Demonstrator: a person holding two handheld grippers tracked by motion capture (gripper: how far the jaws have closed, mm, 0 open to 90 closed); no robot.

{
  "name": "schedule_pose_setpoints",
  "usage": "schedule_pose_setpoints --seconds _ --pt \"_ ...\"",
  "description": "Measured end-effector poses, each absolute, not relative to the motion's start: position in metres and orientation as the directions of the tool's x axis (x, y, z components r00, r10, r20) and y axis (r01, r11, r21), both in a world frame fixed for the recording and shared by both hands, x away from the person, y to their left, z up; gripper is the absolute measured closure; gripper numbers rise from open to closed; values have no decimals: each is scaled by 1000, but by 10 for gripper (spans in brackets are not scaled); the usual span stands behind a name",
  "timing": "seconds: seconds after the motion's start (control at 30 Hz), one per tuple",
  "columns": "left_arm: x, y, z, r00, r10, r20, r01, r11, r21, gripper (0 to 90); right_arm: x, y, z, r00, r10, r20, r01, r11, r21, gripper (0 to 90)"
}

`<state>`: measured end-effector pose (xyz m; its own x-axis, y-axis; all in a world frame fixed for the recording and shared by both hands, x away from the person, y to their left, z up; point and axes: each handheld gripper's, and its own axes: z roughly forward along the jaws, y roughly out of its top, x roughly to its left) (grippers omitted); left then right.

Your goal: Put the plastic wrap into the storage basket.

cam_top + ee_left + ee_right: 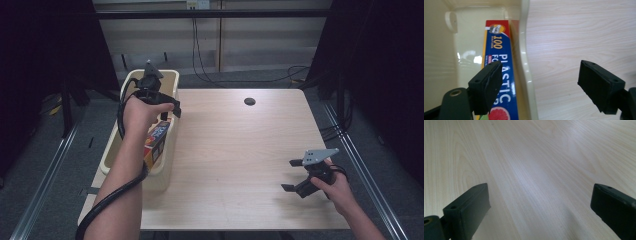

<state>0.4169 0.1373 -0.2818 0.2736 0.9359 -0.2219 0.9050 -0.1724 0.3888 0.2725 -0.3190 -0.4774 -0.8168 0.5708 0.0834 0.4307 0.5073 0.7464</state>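
gaping fingers [599, 87] straddling bin wall [525, 62]

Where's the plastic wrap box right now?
The plastic wrap box lies inside the cream bin at the table's left edge, against the bin's table-side wall, directly under the open left hand-held gripper.

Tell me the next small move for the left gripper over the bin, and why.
Probably shift the left gripper sideways, further over the cream plastic bin, before lowering. Its open jaws straddle the bin's wall: one sits over the blue plastic-wrap box inside, the other over the light wooden table. Going straight down would likely hit the wall.
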Motion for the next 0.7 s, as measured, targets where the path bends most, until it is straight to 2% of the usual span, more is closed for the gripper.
schedule_pose_setpoints --seconds 0.37,0.7 --pt "418 112 -283 355 907 -226 878 -240 414 166 273 -319 -478 -816 571 84 432 508 745 20" --pt "418 97 -296 392 888 -242 864 -265 428 138 273 -319 -478 -818 569 78 427 510 747 20"
